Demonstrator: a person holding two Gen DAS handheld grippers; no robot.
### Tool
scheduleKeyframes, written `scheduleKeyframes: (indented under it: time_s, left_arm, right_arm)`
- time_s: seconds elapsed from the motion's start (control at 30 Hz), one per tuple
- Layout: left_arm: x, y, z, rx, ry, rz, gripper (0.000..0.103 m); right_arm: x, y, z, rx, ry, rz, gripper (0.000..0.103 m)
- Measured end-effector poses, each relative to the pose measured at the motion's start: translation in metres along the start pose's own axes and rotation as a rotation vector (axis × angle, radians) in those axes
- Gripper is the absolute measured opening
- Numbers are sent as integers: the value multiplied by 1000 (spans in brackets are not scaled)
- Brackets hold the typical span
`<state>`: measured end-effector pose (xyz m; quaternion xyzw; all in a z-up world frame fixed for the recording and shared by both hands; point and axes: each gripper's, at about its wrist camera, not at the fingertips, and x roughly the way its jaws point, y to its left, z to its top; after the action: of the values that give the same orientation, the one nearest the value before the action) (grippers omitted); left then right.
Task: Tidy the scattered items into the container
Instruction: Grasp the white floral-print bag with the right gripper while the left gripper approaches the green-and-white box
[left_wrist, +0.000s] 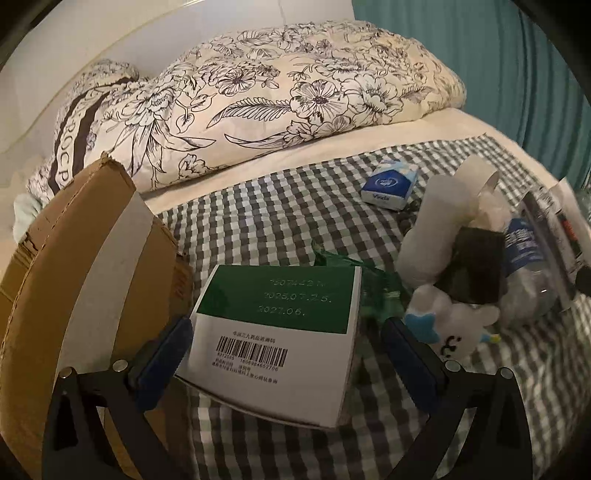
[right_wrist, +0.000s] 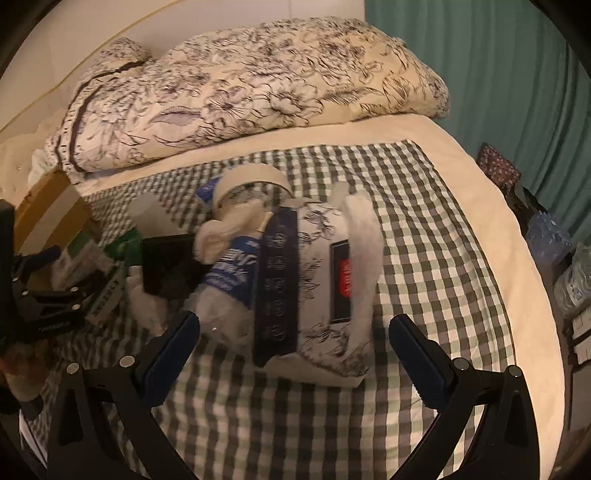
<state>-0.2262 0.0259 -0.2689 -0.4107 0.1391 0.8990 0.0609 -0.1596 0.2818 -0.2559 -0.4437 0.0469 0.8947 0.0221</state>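
One green-and-white box (left_wrist: 273, 339), left wrist view: it lies on the checked cloth (left_wrist: 258, 221) between the spread, empty jaws of the left gripper (left_wrist: 284, 354), long axis toward 12 o'clock. One cardboard container (left_wrist: 74, 266) stands at 9 o'clock, just beside. One tissue pack (left_wrist: 389, 182) at 1 o'clock; one plush toy (left_wrist: 454, 328) at 3 o'clock.

One floral packet (right_wrist: 317, 291), right wrist view: dead ahead at 12 o'clock of the right gripper (right_wrist: 293, 350), jaws wide and holding nothing. One bottle (right_wrist: 232, 284) at 11 o'clock. The left gripper is nearer the container.
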Motion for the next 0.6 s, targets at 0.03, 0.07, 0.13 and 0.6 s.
scheduleKeyframes:
  time_s: [0.03,0.07,0.13,0.6]
  left_arm:
    - [2,0,1,6,-1,6,103]
    - [4,-1,1,11,1,14,103]
    - [9,-2,4,24,10,39,103]
    - [4,-14,4,5,46,10,103]
  right_arm:
    - [3,-2,0,4,1,-1,103]
    - [7,-4,1,7,3,-3,103]
    - [15,-3,2,7,13,-14,103]
    - [32,-15,-3,67,72,52,30]
